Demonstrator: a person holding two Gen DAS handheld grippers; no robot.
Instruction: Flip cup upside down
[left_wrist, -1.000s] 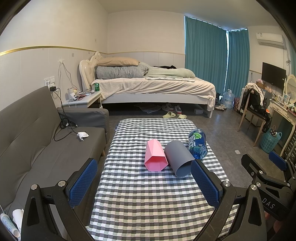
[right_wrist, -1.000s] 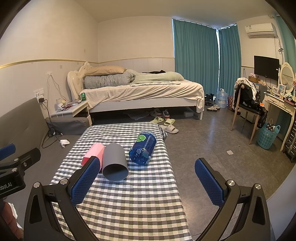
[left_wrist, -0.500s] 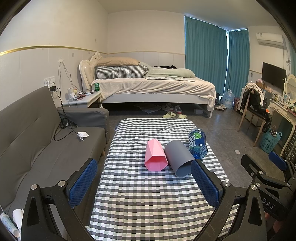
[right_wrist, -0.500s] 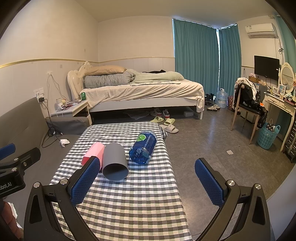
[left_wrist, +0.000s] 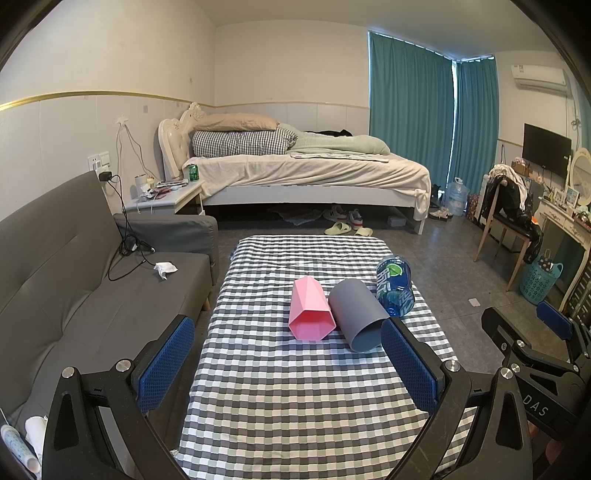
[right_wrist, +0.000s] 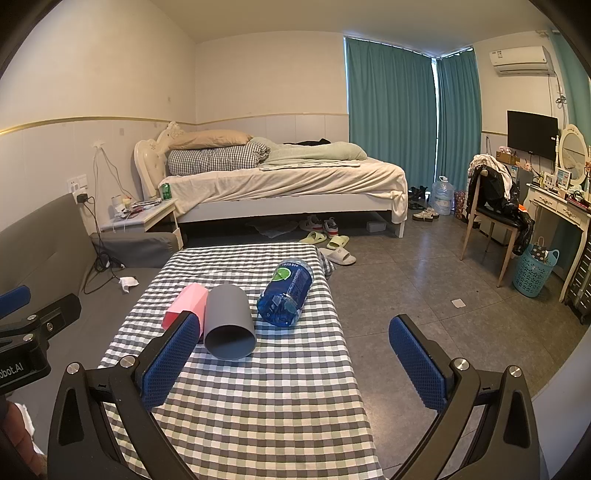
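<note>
Nothing has shifted; both grippers, left (left_wrist: 288, 363) and right (right_wrist: 291, 356), hang wide open and empty, cups (left_wrist: 355, 314) untouched.

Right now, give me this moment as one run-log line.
left gripper: open, clear of cups | right gripper: open, holding nothing | pink cup: on its side | grey cup: on its side | bottle: lying down | flip: not yet begun

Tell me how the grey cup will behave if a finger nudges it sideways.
The grey cup lies on its round side, so it would probably roll, likely curving since it tapers. The pink cup touching one flank may block it that way. It looks empty, so probably light.
</note>
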